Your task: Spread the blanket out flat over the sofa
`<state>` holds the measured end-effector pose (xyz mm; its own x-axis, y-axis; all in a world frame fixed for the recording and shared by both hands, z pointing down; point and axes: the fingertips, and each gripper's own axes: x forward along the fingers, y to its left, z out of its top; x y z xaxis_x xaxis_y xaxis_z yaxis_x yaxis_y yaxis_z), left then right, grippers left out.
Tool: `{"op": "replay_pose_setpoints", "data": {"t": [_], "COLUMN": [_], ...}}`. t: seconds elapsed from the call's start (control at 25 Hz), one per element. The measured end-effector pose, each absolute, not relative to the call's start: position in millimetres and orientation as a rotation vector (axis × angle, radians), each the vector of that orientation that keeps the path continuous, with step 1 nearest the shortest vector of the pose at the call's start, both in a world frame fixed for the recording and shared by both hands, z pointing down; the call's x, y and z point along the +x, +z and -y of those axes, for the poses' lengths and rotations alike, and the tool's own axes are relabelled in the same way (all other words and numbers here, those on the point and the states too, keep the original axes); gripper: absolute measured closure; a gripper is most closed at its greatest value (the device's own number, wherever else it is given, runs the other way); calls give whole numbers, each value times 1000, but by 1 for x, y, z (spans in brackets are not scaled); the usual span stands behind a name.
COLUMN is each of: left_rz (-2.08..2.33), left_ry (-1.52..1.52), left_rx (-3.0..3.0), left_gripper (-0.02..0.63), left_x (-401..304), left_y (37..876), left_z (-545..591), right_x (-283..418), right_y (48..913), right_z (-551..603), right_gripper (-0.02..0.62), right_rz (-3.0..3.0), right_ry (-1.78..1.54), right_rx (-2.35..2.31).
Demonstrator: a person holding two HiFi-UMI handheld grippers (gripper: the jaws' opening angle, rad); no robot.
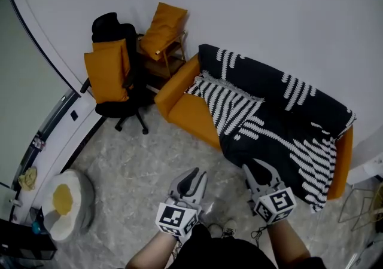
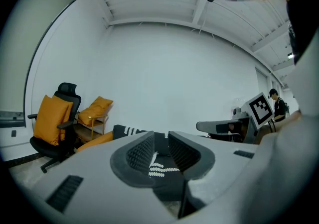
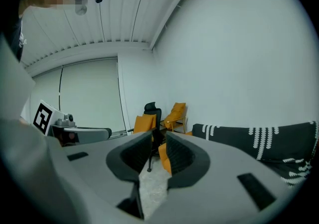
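Already draped across the orange fabric sofa [image 1: 182, 106]: black blanket with white leaf stripes [image 1: 281, 124], covering backrest and seat, hanging over the front edge, bunched in a fold near the bare armrest. Just beyond that armrest of the sofa: wooden side chair [image 1: 173, 58] bearing an orange cushion [image 1: 163, 26]. Next outward from the sofa: black office chair [image 1: 116, 100] with a second orange cushion [image 1: 106, 72]. Well apart from the sofa, on the grey floor [image 1: 131, 160]: round grey pouf [image 1: 81, 199]. Held in front of the sofa, above the floor: left gripper [image 1: 191, 175] and right gripper [image 1: 261, 169], both partly spread, pads apart, clasping nothing, clear of the blanket.
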<state>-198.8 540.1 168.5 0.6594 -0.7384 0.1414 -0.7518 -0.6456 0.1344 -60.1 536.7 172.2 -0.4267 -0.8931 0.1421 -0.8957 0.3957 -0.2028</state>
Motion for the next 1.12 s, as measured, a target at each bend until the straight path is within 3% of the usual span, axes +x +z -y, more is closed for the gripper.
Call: {"op": "replay_pose_setpoints", "data": {"t": [0.24,0.52,1.12], "left_rz": [1182,1128,1140], "left_ry": [112,90,106], "left_rx": [2698,2722,2706], "left_gripper": [445,403,391], "left_x": [-232,-269,-281], "left_y": [173,175,183], "left_z": [-512,-479,-430], "right_x": [-93,-131,-131], "right_y": [172,168,172], "right_z": [-509,-481,-425], "right_gripper": [439,393,357], "right_rz": [2588,2567,2551], "right_ry": [387,358,359], "right_rx": [1703,1740,1769]}}
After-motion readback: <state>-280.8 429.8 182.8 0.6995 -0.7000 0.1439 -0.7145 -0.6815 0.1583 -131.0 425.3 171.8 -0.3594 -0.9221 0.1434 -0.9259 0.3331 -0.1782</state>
